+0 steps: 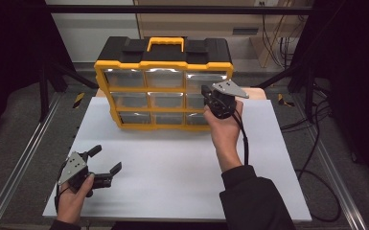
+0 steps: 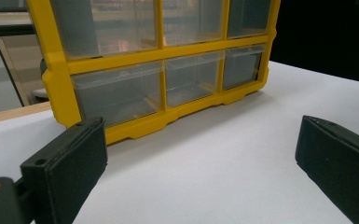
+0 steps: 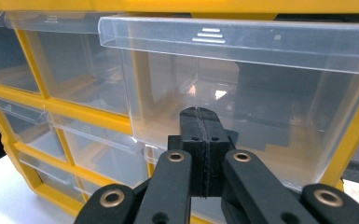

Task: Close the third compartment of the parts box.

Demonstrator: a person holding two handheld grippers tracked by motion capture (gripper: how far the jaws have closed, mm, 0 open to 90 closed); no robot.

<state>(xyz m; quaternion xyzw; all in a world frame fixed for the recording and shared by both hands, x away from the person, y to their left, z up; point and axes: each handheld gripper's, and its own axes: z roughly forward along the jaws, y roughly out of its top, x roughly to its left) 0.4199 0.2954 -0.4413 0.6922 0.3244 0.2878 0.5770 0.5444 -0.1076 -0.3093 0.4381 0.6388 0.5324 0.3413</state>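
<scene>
From the high view, the yellow-and-black organiser (image 1: pixel 163 81) stands upright at the far end of the white board (image 1: pixel 182 167), handle on top, three rows of clear drawers facing the person. The right gripper (image 1: pixel 210 97) is up against the right-hand column, at the top right drawer (image 1: pixel 206 79), while the left gripper (image 1: pixel 106 163) hangs low near the board's front left corner, well apart from the case, jaws spread wide with nothing between them. Over to the left gripper view: two black jaws far apart at the bottom of the frame, bare white board between, the organiser's bottom row beyond. No writing readable here. Now the right gripper view: the jaws are pressed together, pads meeting in a single seam, tips right at the face of the clear drawer (image 3: pixel 242 93), which sits slightly proud of its neighbours. Its top lip carries a small moulded ridge mark (image 3: pixel 208 35), no brand or lettering that I can read. My read: thin, stiff, slick plastic, light and seemingly empty; that overhanging lip is the place to hook or pinch, gently, since the drawer could crack or slide out fast.
</scene>
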